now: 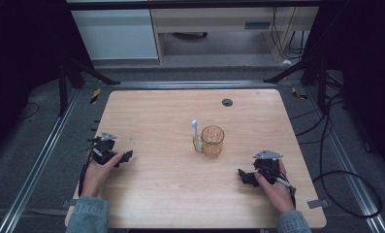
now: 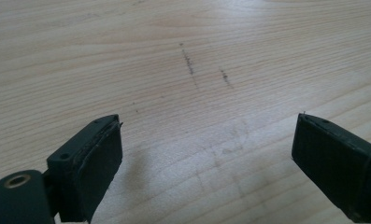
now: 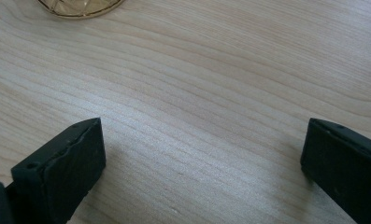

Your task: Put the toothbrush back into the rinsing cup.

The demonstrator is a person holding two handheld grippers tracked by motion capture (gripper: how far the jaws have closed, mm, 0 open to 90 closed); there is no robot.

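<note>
An amber glass cup (image 1: 213,141) stands upright near the middle of the wooden table (image 1: 170,111). A toothbrush (image 1: 195,132) with a white and blue head leans upright against the cup's left side. My left gripper (image 1: 127,156) rests near the table's left edge, held by a hand, well apart from the cup. Its jaws stand wide apart over bare wood (image 2: 206,126). My right gripper (image 1: 242,175) sits at the front right, below and right of the cup, with nothing between its spread jaws (image 3: 202,140). The cup's base (image 3: 78,7) shows at the top left of the right gripper view.
A dark round grommet (image 1: 227,102) sits in the table's far side. Black cables (image 1: 335,160) trail on the floor to the right. Metal rails (image 1: 40,150) run along both sides of the table. Cabinets (image 1: 115,29) stand beyond the far edge.
</note>
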